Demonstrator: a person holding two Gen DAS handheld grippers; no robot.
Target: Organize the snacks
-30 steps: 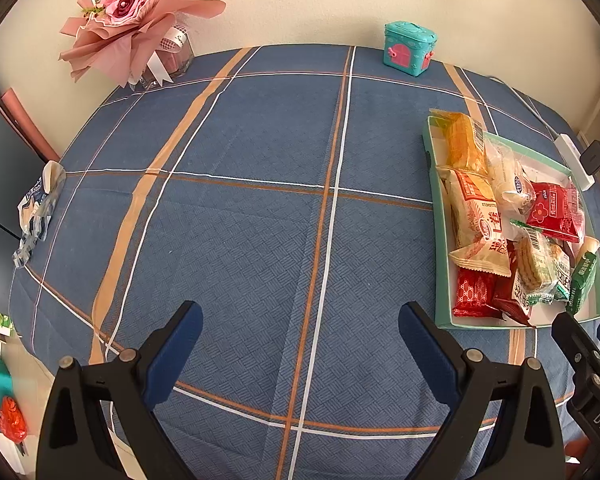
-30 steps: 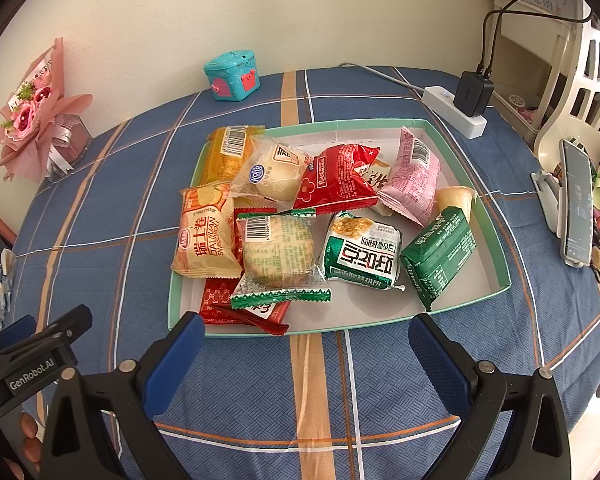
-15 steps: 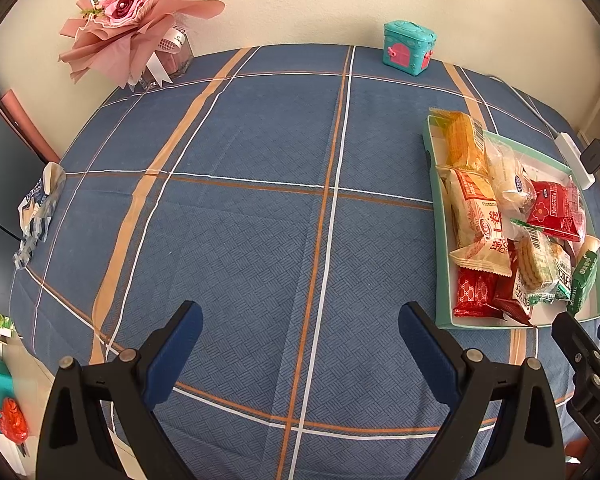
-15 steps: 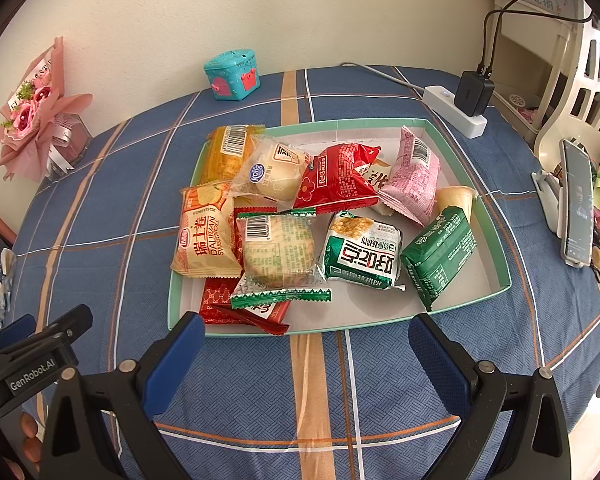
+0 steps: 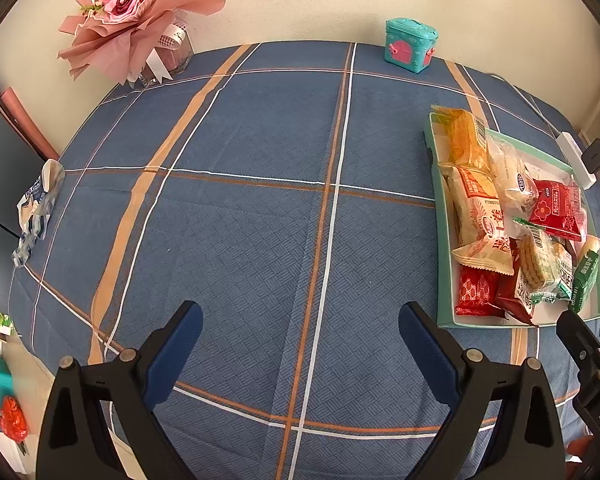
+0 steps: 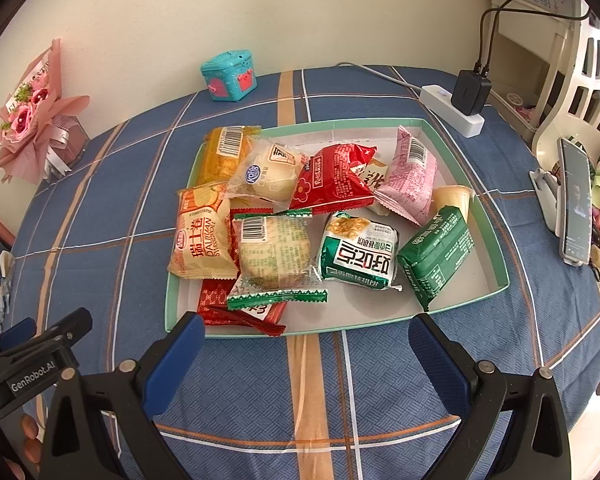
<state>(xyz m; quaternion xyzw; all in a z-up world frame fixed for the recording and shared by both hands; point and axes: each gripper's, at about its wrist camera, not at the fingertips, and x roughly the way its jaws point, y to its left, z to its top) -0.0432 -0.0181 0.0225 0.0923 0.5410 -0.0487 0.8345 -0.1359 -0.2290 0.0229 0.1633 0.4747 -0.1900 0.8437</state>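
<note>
A mint-green tray on the blue plaid tablecloth holds several snack packets: an orange one, a clear bun packet, a red one, a pink one, a tan biscuit packet, a round cracker packet, a green-and-white one and a dark green one. My right gripper is open and empty, just before the tray's near rim. My left gripper is open and empty over bare cloth, left of the tray.
A pink flower bouquet and a teal toy box stand at the table's far edge by the wall. A white power strip with charger and a phone on a stand are right of the tray. A crumpled wrapper lies at the left edge.
</note>
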